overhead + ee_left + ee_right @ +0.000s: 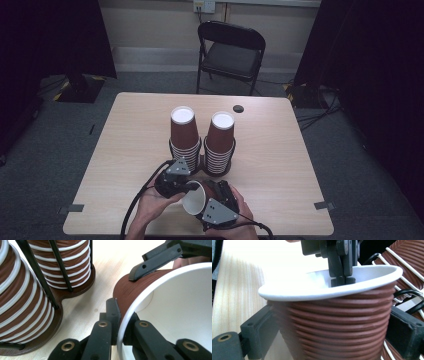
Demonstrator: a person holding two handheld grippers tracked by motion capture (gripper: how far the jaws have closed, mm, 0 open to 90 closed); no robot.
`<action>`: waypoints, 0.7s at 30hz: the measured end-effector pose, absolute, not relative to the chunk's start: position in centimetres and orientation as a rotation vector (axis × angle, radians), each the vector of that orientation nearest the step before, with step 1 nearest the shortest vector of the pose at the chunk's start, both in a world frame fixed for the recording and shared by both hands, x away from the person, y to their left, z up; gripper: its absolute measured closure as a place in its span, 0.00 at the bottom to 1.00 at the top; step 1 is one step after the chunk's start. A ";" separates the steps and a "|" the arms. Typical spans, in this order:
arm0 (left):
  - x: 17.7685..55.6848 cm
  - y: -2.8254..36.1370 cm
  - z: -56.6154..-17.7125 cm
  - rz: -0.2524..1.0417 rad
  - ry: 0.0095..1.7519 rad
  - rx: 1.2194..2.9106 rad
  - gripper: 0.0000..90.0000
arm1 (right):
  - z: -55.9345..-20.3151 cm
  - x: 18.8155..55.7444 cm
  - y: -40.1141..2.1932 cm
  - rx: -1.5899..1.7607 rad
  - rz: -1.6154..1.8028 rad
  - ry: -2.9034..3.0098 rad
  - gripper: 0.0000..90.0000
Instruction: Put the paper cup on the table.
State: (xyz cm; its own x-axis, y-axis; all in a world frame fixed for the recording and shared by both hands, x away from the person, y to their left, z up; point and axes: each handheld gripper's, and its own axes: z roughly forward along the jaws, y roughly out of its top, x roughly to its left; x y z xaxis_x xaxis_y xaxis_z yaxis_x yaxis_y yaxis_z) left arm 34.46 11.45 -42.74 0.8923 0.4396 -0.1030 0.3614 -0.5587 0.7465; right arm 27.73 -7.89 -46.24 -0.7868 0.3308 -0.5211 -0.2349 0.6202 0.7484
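Observation:
A brown ribbed paper cup (195,200) with a white inside lies tipped between both grippers near the table's front edge. My left gripper (122,315) is shut on the cup's rim (125,322), one jaw outside and one inside the wall. From the right gripper view that pinch shows on the far rim, with the left gripper (339,280) coming in from above. My right gripper (332,330) stands wide around the cup's body (337,327), its jaws on either side and a small gap at the left jaw. In the high view the left gripper (192,187) and right gripper (215,189) flank the cup.
Two stacks of upturned brown cups (184,135) (220,140) stand in a dark wire holder (200,167) just beyond the grippers. A small black disc (238,108) lies near the table's far edge. A black folding chair (230,50) stands behind the table (280,165).

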 end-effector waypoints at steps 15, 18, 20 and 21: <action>34.8 11.4 -42.7 0.081 0.632 2.164 0.97 | -46.2 28.1 -6.7 0.074 1.123 2.135 0.08; 34.8 11.3 -42.9 0.066 0.635 2.155 0.97 | -46.2 28.1 -6.6 0.070 1.139 2.122 0.08; 34.7 11.2 -43.0 0.072 0.633 2.171 0.97 | -46.1 28.1 -6.6 0.054 1.133 2.129 0.08; 34.7 11.2 -43.1 0.073 0.638 2.169 0.97 | -46.1 28.2 -6.5 0.057 1.137 2.139 0.08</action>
